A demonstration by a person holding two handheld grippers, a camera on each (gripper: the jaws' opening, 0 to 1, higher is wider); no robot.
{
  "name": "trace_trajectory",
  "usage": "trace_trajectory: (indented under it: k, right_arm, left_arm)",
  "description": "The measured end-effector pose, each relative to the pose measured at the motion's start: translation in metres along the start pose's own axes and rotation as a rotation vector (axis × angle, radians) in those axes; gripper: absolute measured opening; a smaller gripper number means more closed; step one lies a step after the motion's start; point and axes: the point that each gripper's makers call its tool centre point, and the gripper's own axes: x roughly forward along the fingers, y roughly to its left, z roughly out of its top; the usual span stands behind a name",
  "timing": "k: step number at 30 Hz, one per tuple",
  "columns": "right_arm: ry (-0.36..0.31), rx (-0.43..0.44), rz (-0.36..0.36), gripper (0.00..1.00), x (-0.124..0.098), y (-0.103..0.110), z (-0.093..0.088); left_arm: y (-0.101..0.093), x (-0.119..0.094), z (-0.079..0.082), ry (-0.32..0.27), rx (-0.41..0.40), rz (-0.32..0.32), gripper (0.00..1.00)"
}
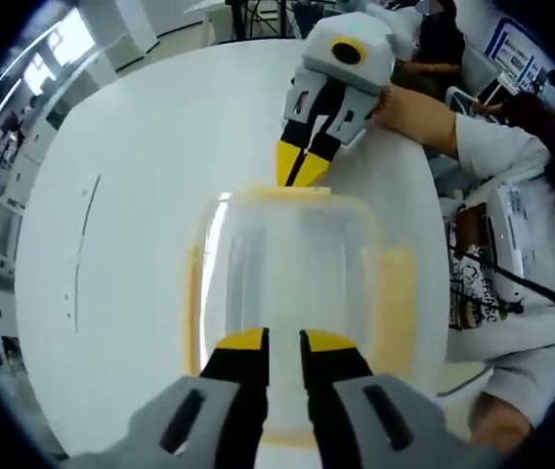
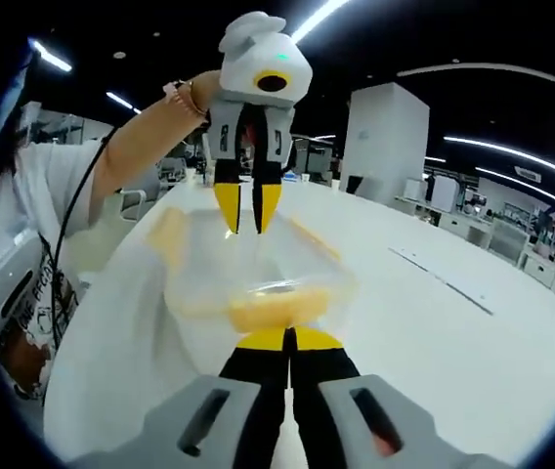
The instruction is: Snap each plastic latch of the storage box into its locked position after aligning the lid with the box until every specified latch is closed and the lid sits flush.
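Observation:
A clear plastic storage box (image 1: pixel 287 274) with yellow latches sits on the white table (image 1: pixel 131 225), its lid on top. My left gripper (image 1: pixel 283 342) hovers over the near end of the lid, jaws a little apart with nothing between them. My right gripper (image 1: pixel 301 168) comes in from the far side, shut, tips down at the far yellow latch (image 1: pixel 292 192). In the right gripper view that latch (image 2: pixel 258 315) lies just past my shut right gripper (image 2: pixel 290 339), and the left gripper (image 2: pixel 244 210) hangs over the box (image 2: pixel 258 259) at its far end. Side latches (image 1: pixel 192 303) (image 1: pixel 395 303) flank the lid.
A person's arm and white sleeve (image 1: pixel 492 147) reach in from the right of the table, close to its edge. Thin seam lines (image 1: pixel 82 234) mark the tabletop left of the box. Office desks and a white pillar (image 2: pixel 385 137) stand behind.

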Motion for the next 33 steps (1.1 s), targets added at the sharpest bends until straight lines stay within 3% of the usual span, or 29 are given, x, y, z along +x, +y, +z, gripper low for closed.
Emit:
trace_trajectory:
  k: [4,6,10,12,15,23,33]
  right_arm:
    - [-0.004,0.010,0.009,0.00,-0.001,-0.001,-0.001]
    - [-0.016,-0.002,-0.038,0.00,-0.002,-0.013,0.000]
    - [-0.053,-0.034,-0.073,0.00,-0.008,-0.019,0.023]
    - [-0.014,-0.074,-0.130,0.00,-0.009,-0.029,0.026]
    - [0.045,-0.095,-0.125,0.00,-0.007,-0.032,0.028]
    - [0.070,-0.116,-0.046,0.00,0.005,-0.015,0.068]
    - [0.303,-0.149,0.089,0.00,0.049,0.016,0.071]
  left_arm:
    - [-0.002,0.000,0.000,-0.005,0.013,0.005,0.12]
    - [-0.003,-0.001,-0.001,-0.015,0.030,0.022,0.11]
    - [-0.002,-0.004,-0.005,-0.074,0.017,0.031,0.11]
    - [-0.002,-0.006,-0.009,-0.092,0.008,0.030,0.11]
    - [-0.003,-0.008,-0.013,-0.119,-0.001,0.033,0.11]
    - [-0.003,-0.013,-0.023,-0.197,-0.026,0.022,0.11]
    - [-0.004,-0.017,-0.032,-0.280,-0.055,0.013,0.09]
